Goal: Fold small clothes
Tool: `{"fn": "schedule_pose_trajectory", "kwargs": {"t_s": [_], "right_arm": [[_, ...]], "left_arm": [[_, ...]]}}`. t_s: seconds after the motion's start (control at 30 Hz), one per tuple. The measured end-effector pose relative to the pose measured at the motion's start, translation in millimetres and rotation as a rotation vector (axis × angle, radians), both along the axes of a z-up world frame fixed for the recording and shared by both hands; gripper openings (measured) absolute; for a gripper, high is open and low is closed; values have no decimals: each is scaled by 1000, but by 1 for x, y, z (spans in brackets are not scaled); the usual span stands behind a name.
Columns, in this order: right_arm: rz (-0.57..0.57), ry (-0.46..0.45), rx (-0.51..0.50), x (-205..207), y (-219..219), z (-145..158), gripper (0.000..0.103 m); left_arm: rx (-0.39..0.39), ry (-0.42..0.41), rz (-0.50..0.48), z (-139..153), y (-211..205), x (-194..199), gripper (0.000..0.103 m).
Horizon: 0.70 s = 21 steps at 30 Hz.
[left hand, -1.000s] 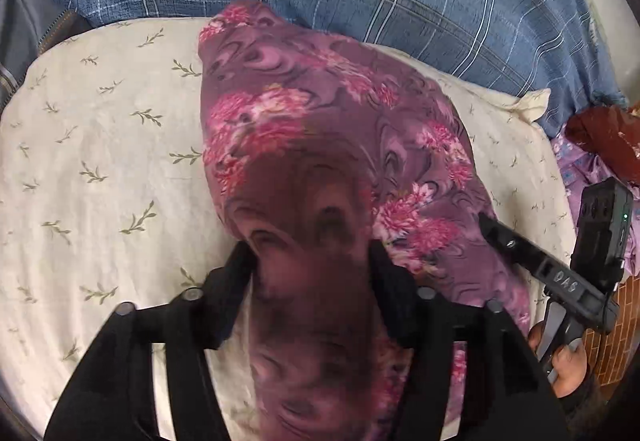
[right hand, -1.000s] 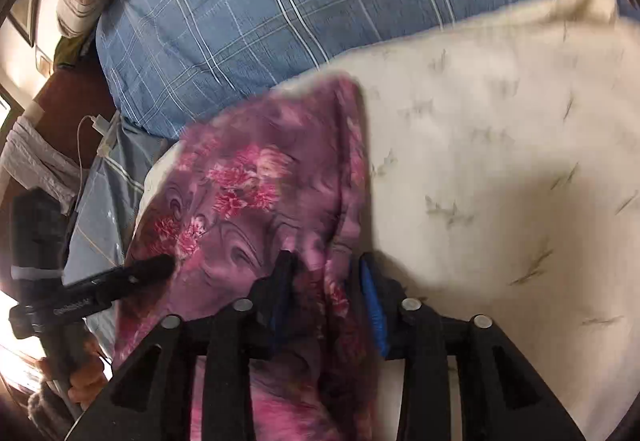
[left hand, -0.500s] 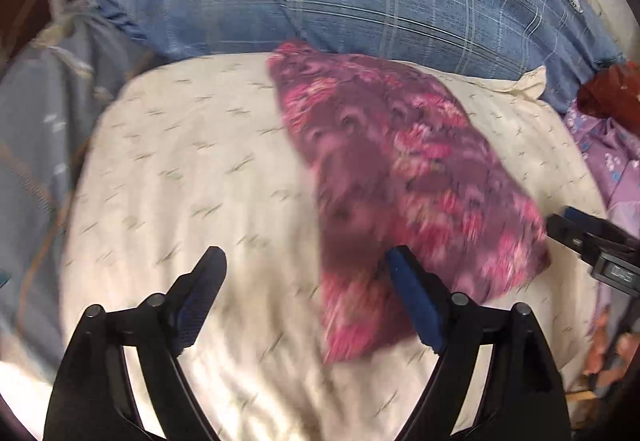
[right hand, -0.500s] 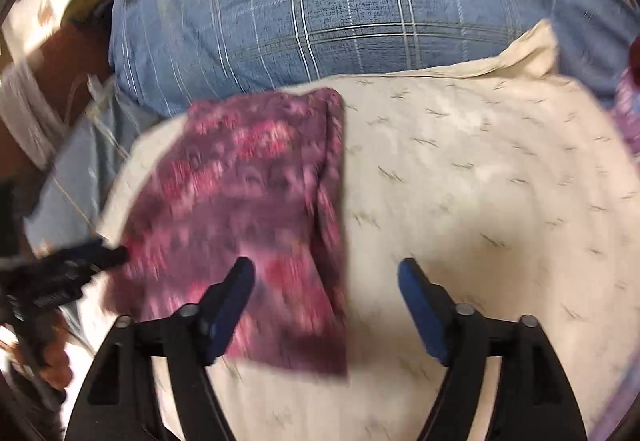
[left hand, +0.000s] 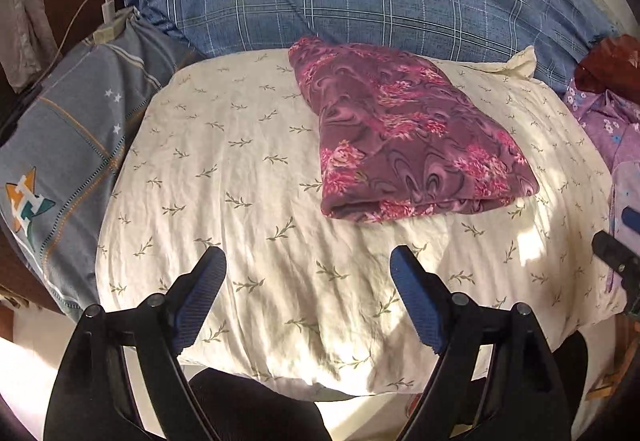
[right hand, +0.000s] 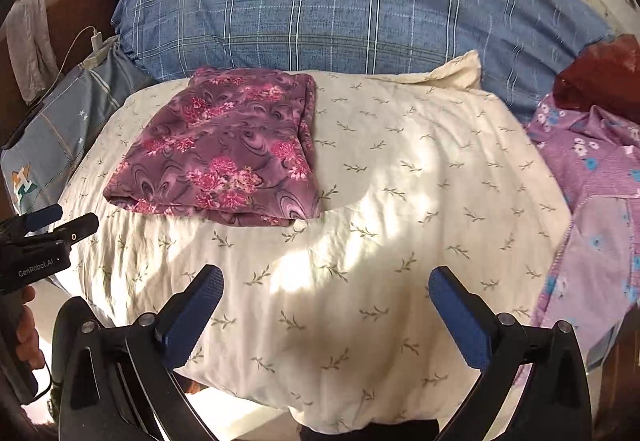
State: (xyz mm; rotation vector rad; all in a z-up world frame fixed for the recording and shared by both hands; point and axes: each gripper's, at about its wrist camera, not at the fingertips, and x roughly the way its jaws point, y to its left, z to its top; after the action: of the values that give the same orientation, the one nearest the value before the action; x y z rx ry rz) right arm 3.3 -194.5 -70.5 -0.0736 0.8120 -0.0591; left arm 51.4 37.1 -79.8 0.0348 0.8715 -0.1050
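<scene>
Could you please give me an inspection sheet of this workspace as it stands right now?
Surface: cream leaf-print pillow, wrinkled, partly sunlit.
Job's things: purple floral garment lies folded on the pillow; lilac flowered garment lies unfolded to the right.
Clutter: dark red cloth behind the lilac garment.
Grippers: left gripper and right gripper both open, nothing between the fingers; jaws have just been opening.
Cables: white charger cable at far left.
Surroundings: blue plaid bedding behind; grey pillow at left.

Cream leaf-print pillow [right hand: 400, 169], blue plaid bedding [right hand: 360, 1], patchy sunlight
</scene>
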Motion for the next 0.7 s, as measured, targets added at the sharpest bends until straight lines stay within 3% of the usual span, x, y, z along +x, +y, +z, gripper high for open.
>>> {"fn": "schedule_pose_trajectory", "kwargs": {"t_s": [0.13, 0.3, 0.5, 0.7], "right_arm": [[-22, -57, -61, -12, 3, 10, 103], [-3, -58, -94, -10, 7, 10, 103], [6, -88, -97, -17, 7, 8, 103], [-12, -48, -49, -14, 0, 2, 103]], "left_arm": [[-14, 14, -28, -1, -3, -6, 85], [-45, 44, -41, -2, -6, -8, 85], [-25, -22, -20, 9, -8, -18, 85], [5, -56, -9, 13, -10, -22, 85]]}}
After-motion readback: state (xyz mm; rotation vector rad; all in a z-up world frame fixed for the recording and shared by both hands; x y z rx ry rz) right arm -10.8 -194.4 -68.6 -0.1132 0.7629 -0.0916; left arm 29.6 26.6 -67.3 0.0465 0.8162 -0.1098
